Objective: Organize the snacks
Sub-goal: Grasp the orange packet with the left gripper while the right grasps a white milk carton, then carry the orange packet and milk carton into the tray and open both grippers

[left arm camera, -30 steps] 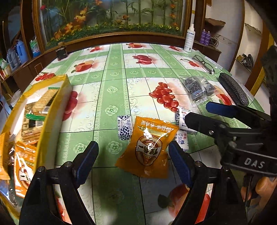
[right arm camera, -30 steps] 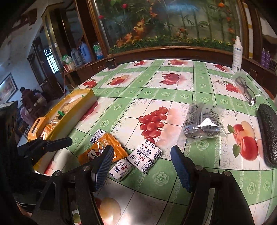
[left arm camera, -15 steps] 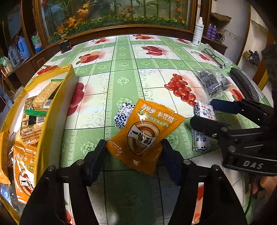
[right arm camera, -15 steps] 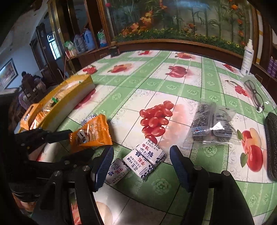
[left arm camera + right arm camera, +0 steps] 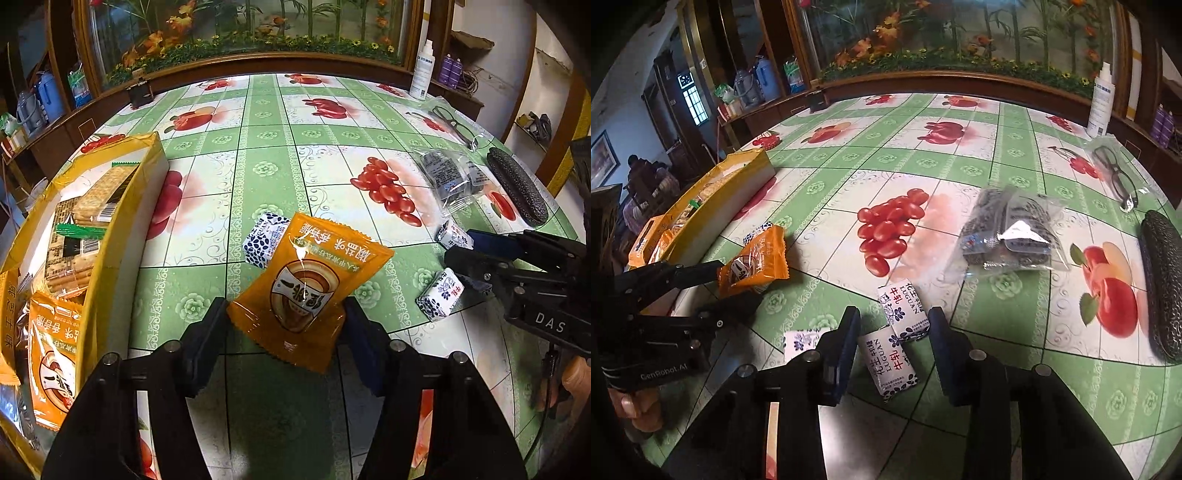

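Bystander point(image 5: 635, 166) in R view only

hidden: candy point(image 5: 799, 341) part behind right finger | cut off: yellow box point(image 5: 110, 236) at left edge

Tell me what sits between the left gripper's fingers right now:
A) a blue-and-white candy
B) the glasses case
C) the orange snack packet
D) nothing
C: the left gripper has both pads against the sides of the orange snack packet, tilted up off the tablecloth.
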Demonstrator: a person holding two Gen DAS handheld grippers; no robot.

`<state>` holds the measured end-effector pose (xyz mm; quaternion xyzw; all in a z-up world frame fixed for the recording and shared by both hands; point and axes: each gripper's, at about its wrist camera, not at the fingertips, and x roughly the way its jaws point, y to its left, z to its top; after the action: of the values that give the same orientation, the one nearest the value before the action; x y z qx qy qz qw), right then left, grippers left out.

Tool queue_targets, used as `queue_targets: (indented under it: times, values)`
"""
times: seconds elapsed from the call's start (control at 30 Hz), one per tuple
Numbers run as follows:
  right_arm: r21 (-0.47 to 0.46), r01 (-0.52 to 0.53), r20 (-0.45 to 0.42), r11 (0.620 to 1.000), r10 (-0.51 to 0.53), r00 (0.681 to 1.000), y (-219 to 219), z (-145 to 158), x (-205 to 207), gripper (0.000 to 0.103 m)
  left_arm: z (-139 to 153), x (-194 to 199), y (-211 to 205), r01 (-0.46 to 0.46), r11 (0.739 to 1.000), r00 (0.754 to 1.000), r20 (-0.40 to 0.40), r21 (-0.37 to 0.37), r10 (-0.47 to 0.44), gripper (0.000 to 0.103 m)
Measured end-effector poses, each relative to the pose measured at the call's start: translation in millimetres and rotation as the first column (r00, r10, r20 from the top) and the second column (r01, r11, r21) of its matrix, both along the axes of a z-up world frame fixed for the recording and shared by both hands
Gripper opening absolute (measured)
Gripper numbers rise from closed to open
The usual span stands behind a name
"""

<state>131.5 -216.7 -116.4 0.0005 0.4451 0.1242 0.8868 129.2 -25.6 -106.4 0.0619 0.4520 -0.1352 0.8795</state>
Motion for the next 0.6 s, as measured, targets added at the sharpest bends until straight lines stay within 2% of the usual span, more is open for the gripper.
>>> queue_targets:
  times: [0.17, 0.27, 0.33, 0.43, 0.53, 0.6]
  values:
    - [-0.014, 0.006, 0.005, 1.000, -0.006, 1.000, -1.1, 0.7, -0.1, 0.039, 0.9, -4.8, -0.1, 0.005, 1.000, 1.000, 0.002, 0.003, -0.005, 0.060]
    - [-0.062, 0.004, 0.004, 0.998, -0.004, 1.000, 5.7, -0.8, 7.6, 0.043, 1.4, -6.6, -0.5, 0.010, 1.000, 1.000, 0.001, 0.004, -0.010, 0.060]
    - [-0.048, -0.006, 0.005, 0.999, 0.006, 1.000, 9.3, 0.1, 12.3, 0.046, 1.4, -7.9, -0.5, 0.011, 1.000, 1.000, -0.001, 0.003, -0.011, 0.060]
    - [-0.047, -0.008, 0.006, 0.999, 0.008, 1.000, 12.8, 0.0, 17.3, 0.045, 1.5, -8.0, -0.1, 0.010, 1.000, 1.000, -0.002, 0.005, -0.010, 0.060]
    - [-0.042, -0.006, -0.003, 0.999, 0.006, 1.000, 11.3, -3.3, 19.1, 0.041, 1.5, -7.7, 0.5, 0.009, 1.000, 1.000, -0.003, 0.005, -0.009, 0.060]
    - [-0.049, 0.009, -0.002, 0.999, -0.009, 1.000, 8.2, -3.3, 18.4, 0.030, 1.3, -7.4, 1.1, 0.008, 1.000, 1.000, -0.002, 0.002, -0.008, 0.060]
